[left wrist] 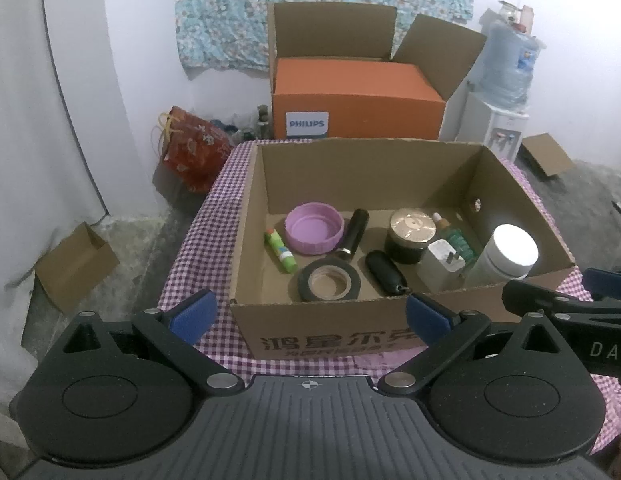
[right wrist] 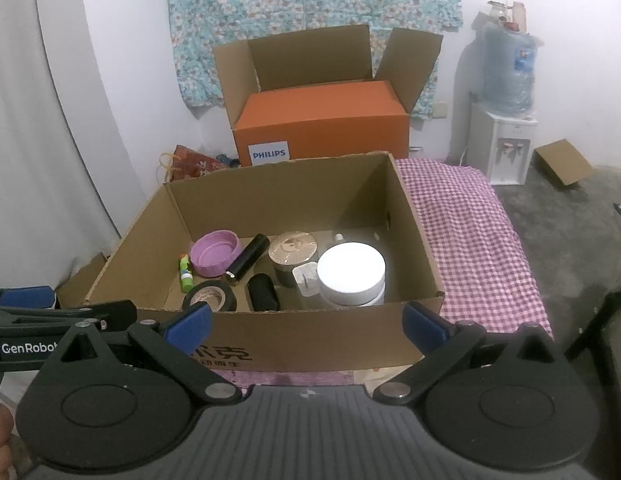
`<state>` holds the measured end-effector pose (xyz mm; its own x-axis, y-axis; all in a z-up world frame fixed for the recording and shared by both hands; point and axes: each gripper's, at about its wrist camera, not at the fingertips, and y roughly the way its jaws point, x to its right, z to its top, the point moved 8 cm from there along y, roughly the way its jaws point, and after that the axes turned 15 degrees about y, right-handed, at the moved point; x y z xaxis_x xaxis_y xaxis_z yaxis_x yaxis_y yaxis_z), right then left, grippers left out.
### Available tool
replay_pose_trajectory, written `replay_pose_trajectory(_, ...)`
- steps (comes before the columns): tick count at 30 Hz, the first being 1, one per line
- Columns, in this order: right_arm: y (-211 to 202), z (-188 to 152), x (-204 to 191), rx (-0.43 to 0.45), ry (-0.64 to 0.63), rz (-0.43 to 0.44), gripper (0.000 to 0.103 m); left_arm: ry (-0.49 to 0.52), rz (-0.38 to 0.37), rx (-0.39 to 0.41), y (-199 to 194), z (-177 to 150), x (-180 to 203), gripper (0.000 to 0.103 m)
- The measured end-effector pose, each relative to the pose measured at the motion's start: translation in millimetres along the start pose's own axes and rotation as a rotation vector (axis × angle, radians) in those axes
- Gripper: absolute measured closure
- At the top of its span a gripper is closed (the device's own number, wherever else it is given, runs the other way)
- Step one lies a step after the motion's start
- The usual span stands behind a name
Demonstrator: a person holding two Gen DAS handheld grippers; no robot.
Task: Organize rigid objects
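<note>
Nearest the cameras, left tool (left wrist: 308, 316) and right tool (right wrist: 306, 326) both hang spread apart and empty before the cardboard box (left wrist: 330, 320) on the checkered desk (right wrist: 470, 216). Just beyond its near wall lie the tape roll (left wrist: 329, 280) and black case (left wrist: 385, 272), long axis running near-to-far, probably closer to the left tool; farther back sits the purple lid (left wrist: 314, 229).

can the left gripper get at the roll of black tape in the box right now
Probably yes. The left gripper is open and empty before the cardboard box; the black tape roll lies flat, uncovered, just behind the near wall, so reach over it.
</note>
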<state>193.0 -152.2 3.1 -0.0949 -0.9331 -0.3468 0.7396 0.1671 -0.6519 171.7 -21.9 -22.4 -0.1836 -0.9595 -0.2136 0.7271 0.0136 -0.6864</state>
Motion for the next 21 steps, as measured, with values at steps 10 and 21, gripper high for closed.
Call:
replay_pose_trajectory(10, 0.2, 0.9, -0.2, 0.000, -0.003, 0.001, 0.000, 0.002, 0.000, 0.001, 0.1, -0.2, -0.8, 0.002)
replay_pose_trajectory(21, 0.8, 1.5, -0.8, -0.003, -0.012, 0.004, 0.000, -0.001, 0.002, 0.001, -0.2, -0.3, -0.6, 0.002)
